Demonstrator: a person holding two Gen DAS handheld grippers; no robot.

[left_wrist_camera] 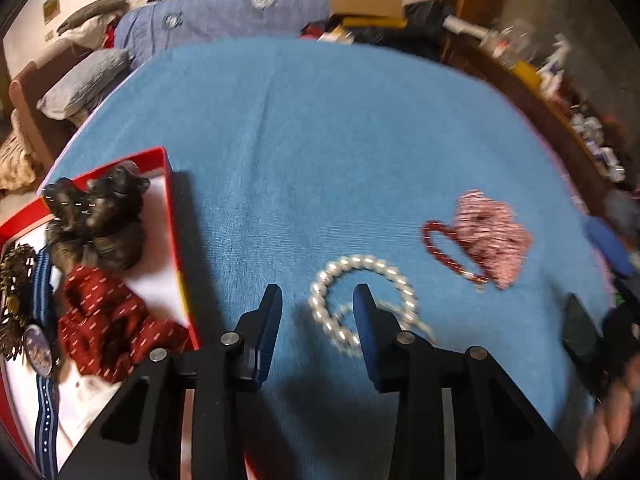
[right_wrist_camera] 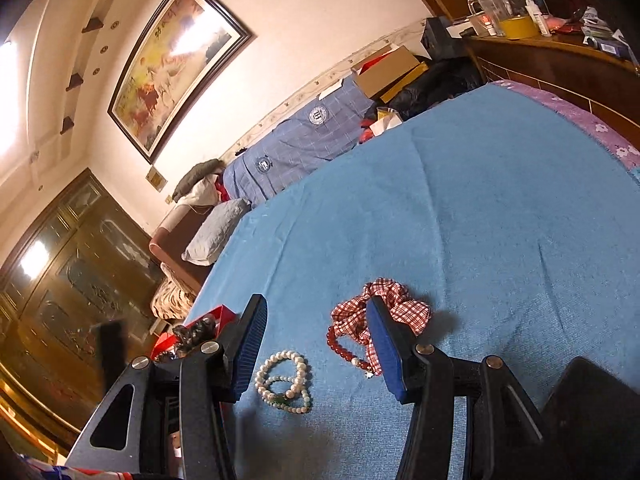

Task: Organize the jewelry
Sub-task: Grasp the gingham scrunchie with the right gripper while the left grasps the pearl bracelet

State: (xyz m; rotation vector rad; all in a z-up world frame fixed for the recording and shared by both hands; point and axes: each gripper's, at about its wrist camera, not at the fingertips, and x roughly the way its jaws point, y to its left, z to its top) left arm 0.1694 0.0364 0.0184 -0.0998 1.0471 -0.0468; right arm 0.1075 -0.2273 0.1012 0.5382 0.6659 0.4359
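Note:
A white pearl bracelet (left_wrist_camera: 360, 296) lies on the blue bedspread, just ahead of my open, empty left gripper (left_wrist_camera: 316, 300); its right finger overlaps the loop. A red bead bracelet (left_wrist_camera: 448, 252) and a red-checked scrunchie (left_wrist_camera: 492, 232) lie to the right. A red box (left_wrist_camera: 170, 216) at the left holds a dark scrunchie (left_wrist_camera: 100, 220), a red scrunchie (left_wrist_camera: 108, 320), a watch and a brown piece. In the right wrist view my open, empty right gripper (right_wrist_camera: 316, 344) hovers over the pearl bracelets (right_wrist_camera: 284, 380), red beads (right_wrist_camera: 344, 344) and checked scrunchie (right_wrist_camera: 392, 308).
The blue bedspread (left_wrist_camera: 340, 140) covers a bed with pillows (left_wrist_camera: 84, 84) and folded blue cloth at the far end. A cluttered wooden shelf (right_wrist_camera: 552, 40) runs along the right side. Dark cabinets (right_wrist_camera: 60, 280) stand at the left.

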